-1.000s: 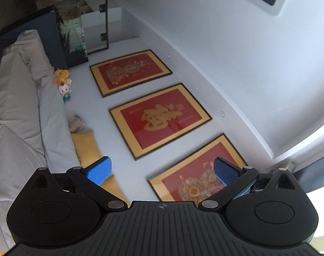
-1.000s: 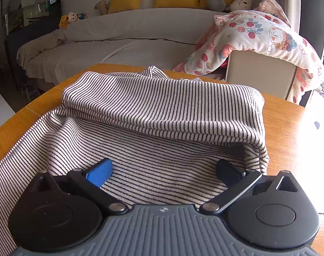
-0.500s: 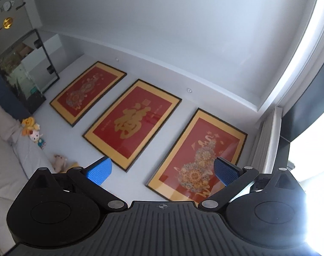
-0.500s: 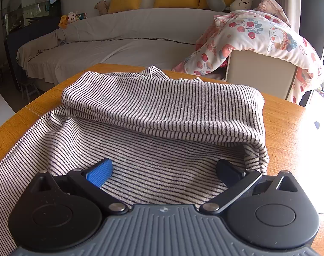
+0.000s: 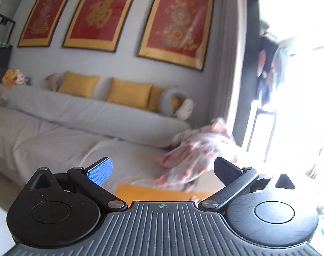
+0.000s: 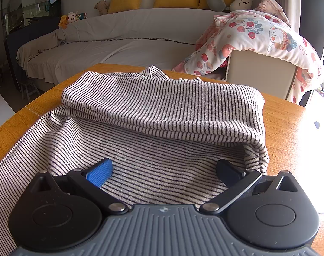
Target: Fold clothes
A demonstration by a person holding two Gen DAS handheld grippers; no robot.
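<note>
Left gripper (image 5: pixel 163 168) swings down from wall toward table (image 6: pixel 285 115), fingers spread, empty. Right gripper (image 6: pixel 164 170) unmoved, spread over shirt (image 6: pixel 162 111). One fold done; more left.

Your left view is motion-blurred, with the window (image 5: pixel 300 85) blown out at right. Right view sharp, daylit; glare on the table (image 6: pixel 294 128). Fisheye bends edges.

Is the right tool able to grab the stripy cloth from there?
Probably yes. The right tool is open just above the stripy cloth on the table, and nothing sits between them.
</note>
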